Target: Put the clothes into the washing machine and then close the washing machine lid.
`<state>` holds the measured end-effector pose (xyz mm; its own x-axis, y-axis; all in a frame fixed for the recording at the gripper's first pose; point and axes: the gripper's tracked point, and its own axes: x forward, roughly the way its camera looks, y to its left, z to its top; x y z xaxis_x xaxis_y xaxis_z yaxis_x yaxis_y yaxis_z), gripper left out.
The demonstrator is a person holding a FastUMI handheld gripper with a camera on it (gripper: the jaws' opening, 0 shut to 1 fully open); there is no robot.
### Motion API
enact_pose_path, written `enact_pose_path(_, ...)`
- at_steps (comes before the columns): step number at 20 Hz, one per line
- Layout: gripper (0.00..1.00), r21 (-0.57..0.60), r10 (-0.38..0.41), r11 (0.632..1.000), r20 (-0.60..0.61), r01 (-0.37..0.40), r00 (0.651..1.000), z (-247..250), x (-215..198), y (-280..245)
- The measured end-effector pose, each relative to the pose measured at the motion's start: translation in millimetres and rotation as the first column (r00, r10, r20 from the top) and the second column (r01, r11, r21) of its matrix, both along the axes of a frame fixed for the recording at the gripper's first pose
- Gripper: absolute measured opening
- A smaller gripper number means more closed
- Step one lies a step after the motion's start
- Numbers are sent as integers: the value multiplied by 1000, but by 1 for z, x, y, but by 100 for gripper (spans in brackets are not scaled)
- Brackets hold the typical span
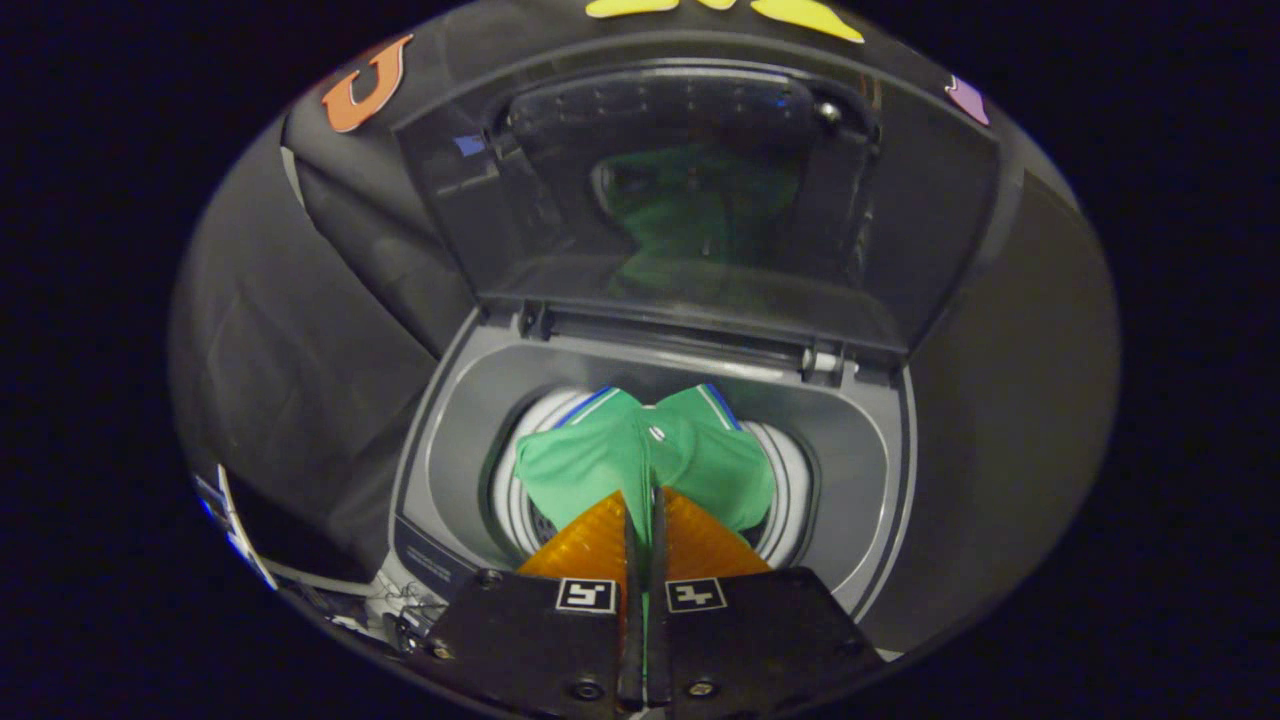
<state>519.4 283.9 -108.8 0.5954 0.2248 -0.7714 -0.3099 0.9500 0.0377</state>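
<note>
Gripper: the gripper [645, 505] has its fingers drawn together, pinching a fold of the shirt [650, 455] between them; green cloth shows in the narrow slit all the way down between the two fingers

Shirt: green with blue-and-white trim at its far edge; it spreads out just ahead of the fingertips and hangs over the mouth of the drum [790, 490], seemingly above it and not yet lying inside

Washer: the washer [870, 470] sits directly below and ahead of the gripper, its top opening facing up

Lid: the lid [700, 200] stands raised beyond the shirt, hinged at the far side of the opening; its dark glass mirrors a dim green shape

Done so far: judging by this view, the shirt has been picked up and brought over the opening

Left to do: the shirt must be lowered into the drum and let go, then the lid must be swung down shut; whether more clothes wait elsewhere cannot be told

Progress: roughly the middle of the task, as a judgement

Writing: a panel [430, 570] on the near left corner of the washer carries small print, too small to read

Markers: each finger base bears a square black-and-white coded tag [586, 595], a pattern and no words

Brands: none legible
</note>
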Motion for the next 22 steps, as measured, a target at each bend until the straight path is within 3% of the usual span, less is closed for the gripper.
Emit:
enact_pose_path(5, 5, 3, -53, 999, -62, 54, 997, -23, -8, -10)
enact_pose_path(21, 5, 5, -72, 997, -85, 73, 994, -35, -7, -18)
enact_pose_path(22, 37, -47, -92, 995, -117, 87, 989, -46, -13, -27)
